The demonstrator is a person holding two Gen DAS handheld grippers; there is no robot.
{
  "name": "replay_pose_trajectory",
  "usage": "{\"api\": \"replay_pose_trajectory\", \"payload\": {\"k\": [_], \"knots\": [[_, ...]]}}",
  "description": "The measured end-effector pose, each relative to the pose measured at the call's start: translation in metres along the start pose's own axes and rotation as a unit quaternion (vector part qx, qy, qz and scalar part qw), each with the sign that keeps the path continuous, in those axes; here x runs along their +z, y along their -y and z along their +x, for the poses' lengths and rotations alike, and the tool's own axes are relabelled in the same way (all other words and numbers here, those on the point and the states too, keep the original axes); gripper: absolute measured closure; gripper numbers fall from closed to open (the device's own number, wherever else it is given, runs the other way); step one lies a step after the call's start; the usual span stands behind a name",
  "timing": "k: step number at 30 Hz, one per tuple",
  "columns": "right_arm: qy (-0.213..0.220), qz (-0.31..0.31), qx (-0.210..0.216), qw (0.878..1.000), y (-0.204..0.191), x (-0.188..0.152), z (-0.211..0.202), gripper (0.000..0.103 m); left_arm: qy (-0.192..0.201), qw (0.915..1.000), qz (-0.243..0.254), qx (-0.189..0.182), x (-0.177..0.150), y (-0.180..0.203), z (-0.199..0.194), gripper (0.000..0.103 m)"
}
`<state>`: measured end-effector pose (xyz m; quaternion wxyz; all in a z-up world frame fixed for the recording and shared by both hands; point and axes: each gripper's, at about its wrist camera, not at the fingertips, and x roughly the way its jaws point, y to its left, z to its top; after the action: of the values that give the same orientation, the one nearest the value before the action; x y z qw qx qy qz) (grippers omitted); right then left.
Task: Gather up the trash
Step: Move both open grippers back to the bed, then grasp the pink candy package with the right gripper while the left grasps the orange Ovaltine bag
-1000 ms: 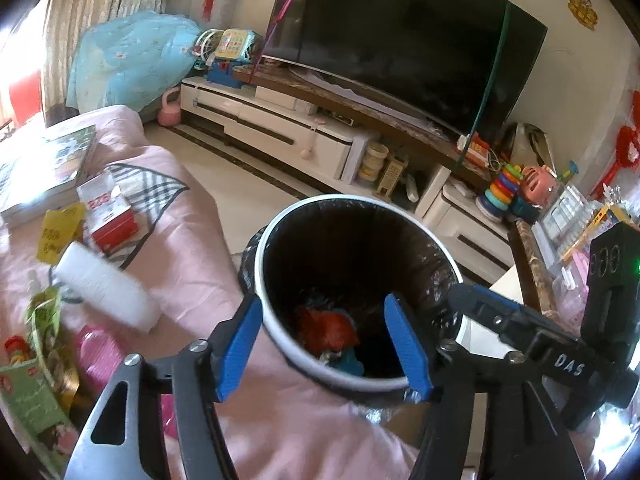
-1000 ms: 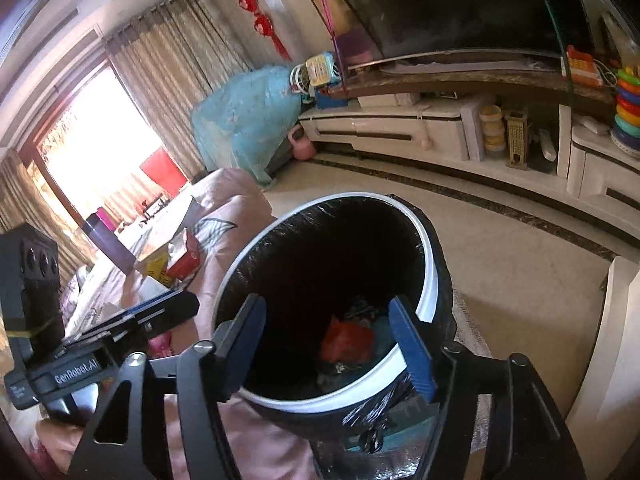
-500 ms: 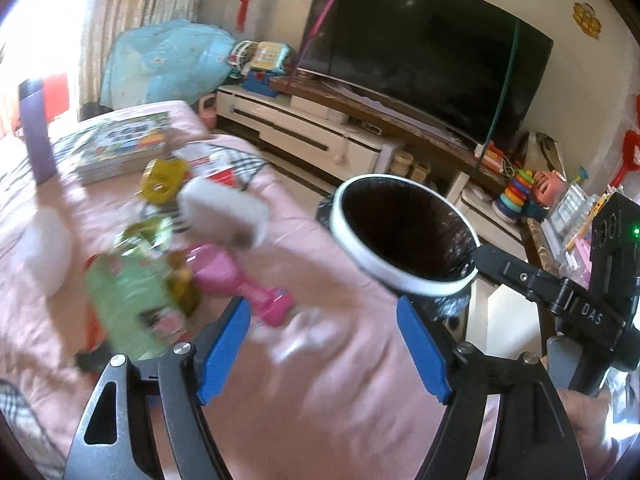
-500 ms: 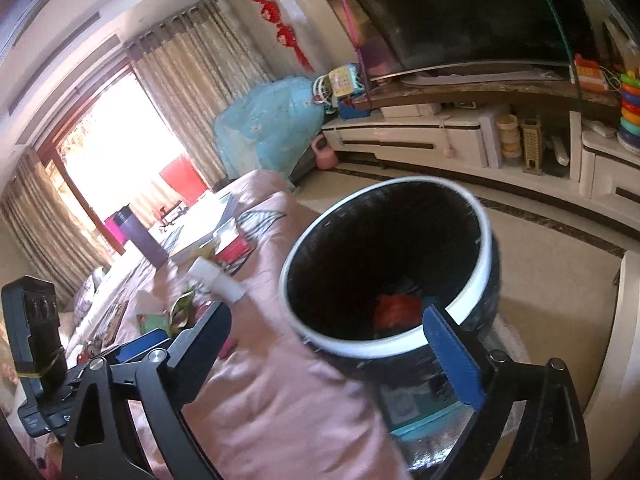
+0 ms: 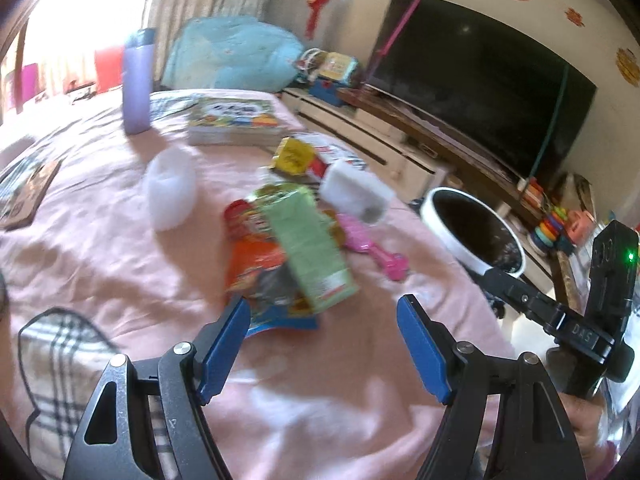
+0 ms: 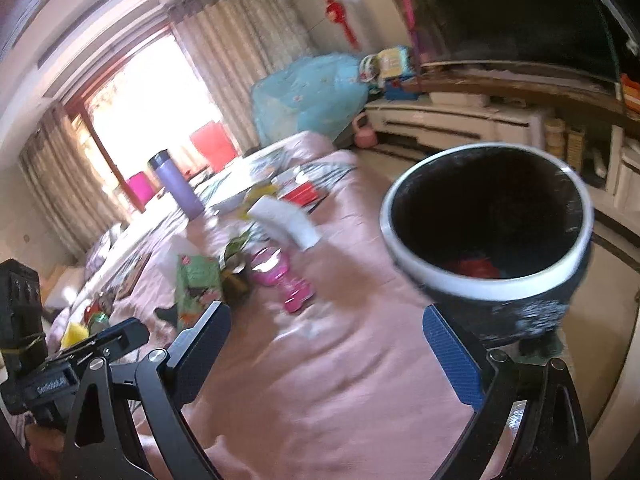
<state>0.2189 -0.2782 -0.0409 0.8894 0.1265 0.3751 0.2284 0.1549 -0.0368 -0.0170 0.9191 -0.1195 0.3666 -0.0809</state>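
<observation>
Pink bedspread [image 5: 120, 272] covers the whole work surface, soft and rumpled, and the litter lies in a loose heap near its middle. Beyond the bed's edge stands the trash bin [image 6: 486, 216], white-rimmed and lined in black, with something red at its bottom. Both views are blurred, so fine detail is unsure.

Nearest the left gripper [image 5: 324, 344], whose blue fingers are spread wide with nothing between them, lies the green carton [image 5: 308, 244]. Its long axis runs away from the gripper toward the far side of the bed, the printed end nearest the fingers, and it rests on top of an orange snack bag [image 5: 256, 268]. The right gripper [image 6: 324, 350] is likewise spread and empty, low over the bedspread and just beside the bin.

Risks, as I judge them: the carton lies lengthwise to the left fingers, so closing across its narrow width should work, but the fingers may snag the slippery bag or the cloth beneath and drag both. A pink plastic toy [image 5: 372, 250] lies touching the heap, with a white foam block [image 5: 354, 194] just behind it; either could be swept off the bed's edge. The bin could tip if bumped by the right gripper.
</observation>
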Motion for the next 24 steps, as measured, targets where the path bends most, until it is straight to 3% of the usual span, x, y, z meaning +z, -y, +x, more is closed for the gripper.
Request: {"api": "replay_pose_trajectory", "payload": {"k": [9, 11, 13, 18, 22, 24], "knots": [[-0.047, -0.059, 0.004, 0.997, -0.032, -0.009, 0.035, 0.007, 0.000, 0.9993, -0.028, 0.027, 0.000, -0.021, -0.005, 0.029], [-0.051, -0.071, 0.003, 0.996, -0.037, -0.007, 0.043, 0.013, -0.002, 0.9992, -0.028, 0.029, 0.004, -0.022, -0.001, 0.030], [-0.059, -0.078, 0.004, 0.995, -0.041, -0.003, 0.051, 0.026, -0.004, 0.9991, -0.026, 0.032, 0.008, -0.022, 0.003, 0.031], [-0.071, -0.103, -0.003, 0.992, -0.047, 0.010, 0.072, 0.041, -0.022, 0.9991, -0.017, 0.031, 0.018, -0.024, 0.026, 0.042], [-0.096, -0.129, -0.013, 0.987, -0.050, 0.017, 0.097, 0.043, -0.042, 0.9987, -0.009, 0.026, 0.021, -0.026, 0.048, 0.051], [-0.108, -0.140, -0.018, 0.984, -0.051, 0.018, 0.110, 0.045, -0.055, 0.9981, -0.006, 0.026, 0.022, -0.027, 0.062, 0.065]]}}
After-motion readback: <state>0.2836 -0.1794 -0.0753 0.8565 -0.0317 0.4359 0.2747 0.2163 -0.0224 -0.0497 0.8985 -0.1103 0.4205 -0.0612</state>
